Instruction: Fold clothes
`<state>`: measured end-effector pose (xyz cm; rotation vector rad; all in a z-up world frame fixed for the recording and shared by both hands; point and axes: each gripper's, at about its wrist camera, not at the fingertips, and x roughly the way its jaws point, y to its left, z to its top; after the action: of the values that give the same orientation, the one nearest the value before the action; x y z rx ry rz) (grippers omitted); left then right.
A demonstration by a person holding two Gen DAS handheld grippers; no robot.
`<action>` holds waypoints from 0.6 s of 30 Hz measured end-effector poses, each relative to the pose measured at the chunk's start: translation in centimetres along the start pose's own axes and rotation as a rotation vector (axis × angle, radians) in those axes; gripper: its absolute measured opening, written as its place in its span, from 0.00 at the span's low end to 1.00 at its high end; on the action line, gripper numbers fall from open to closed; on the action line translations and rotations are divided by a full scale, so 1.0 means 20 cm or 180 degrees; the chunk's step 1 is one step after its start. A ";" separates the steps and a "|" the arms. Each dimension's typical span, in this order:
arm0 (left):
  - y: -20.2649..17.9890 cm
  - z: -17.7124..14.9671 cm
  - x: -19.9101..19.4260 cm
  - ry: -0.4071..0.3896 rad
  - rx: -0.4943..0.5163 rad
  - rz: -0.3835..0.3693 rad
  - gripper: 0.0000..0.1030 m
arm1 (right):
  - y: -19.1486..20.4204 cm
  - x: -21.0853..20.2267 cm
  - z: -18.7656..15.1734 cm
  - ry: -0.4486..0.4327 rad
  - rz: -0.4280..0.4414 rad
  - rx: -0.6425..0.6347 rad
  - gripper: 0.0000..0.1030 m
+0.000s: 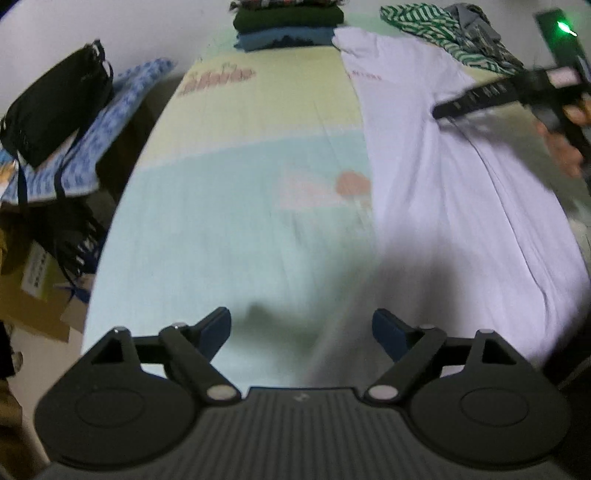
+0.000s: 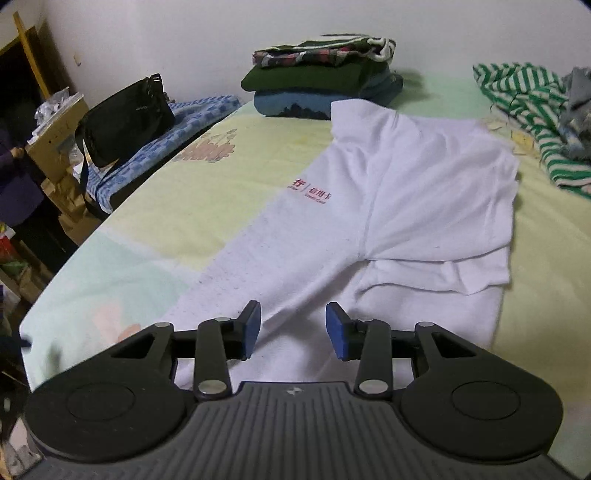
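Lying lengthwise on the bed (image 2: 207, 192), the white T-shirt (image 2: 413, 192) is part-folded: one side with its sleeve is turned in over the body, the rest still to do. Both tools are empty, the left tool (image 1: 301, 332) spread wide over the sheet beside the shirt, the right tool (image 2: 290, 330) partly spread above its lower end. A stack of folded clothes (image 2: 321, 79) sits at the far end; a green-striped garment (image 2: 524, 107) and other crumpled pieces appear to wait unfolded.

My left gripper (image 1: 301, 334) spread wide over the pastel bedsheet (image 1: 221, 206), nothing between its jaws, white T-shirt (image 1: 461, 184) lying to the right, my right gripper (image 1: 491, 94) blurred above it, folded stack (image 1: 288, 26) beyond.
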<state>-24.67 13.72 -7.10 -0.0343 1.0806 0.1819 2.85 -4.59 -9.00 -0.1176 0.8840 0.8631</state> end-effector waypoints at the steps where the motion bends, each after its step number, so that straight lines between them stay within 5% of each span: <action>1: -0.01 -0.02 0.01 0.0030 -0.0005 0.0010 0.85 | 0.01 0.01 -0.01 0.0024 -0.0003 -0.0025 0.42; 9: -0.02 -0.05 0.03 0.0122 -0.0338 -0.0257 0.51 | 0.00 -0.01 -0.02 0.0008 -0.0009 -0.0090 0.47; 11: -0.05 -0.06 0.00 0.0104 -0.0345 -0.0209 0.21 | -0.03 -0.02 -0.03 -0.0008 -0.0031 -0.0091 0.48; 13: -0.09 -0.06 -0.04 0.0082 -0.0284 -0.0124 0.07 | -0.07 -0.03 -0.02 -0.0002 0.0010 0.0049 0.48; 18: -0.19 -0.02 -0.15 -0.0076 -0.0141 -0.0085 0.02 | -0.14 -0.01 0.00 -0.0028 0.0100 0.0366 0.48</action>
<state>-25.76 9.64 -4.90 -0.0860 1.0518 0.1818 4.78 -6.51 -9.57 -0.0001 0.9273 0.8396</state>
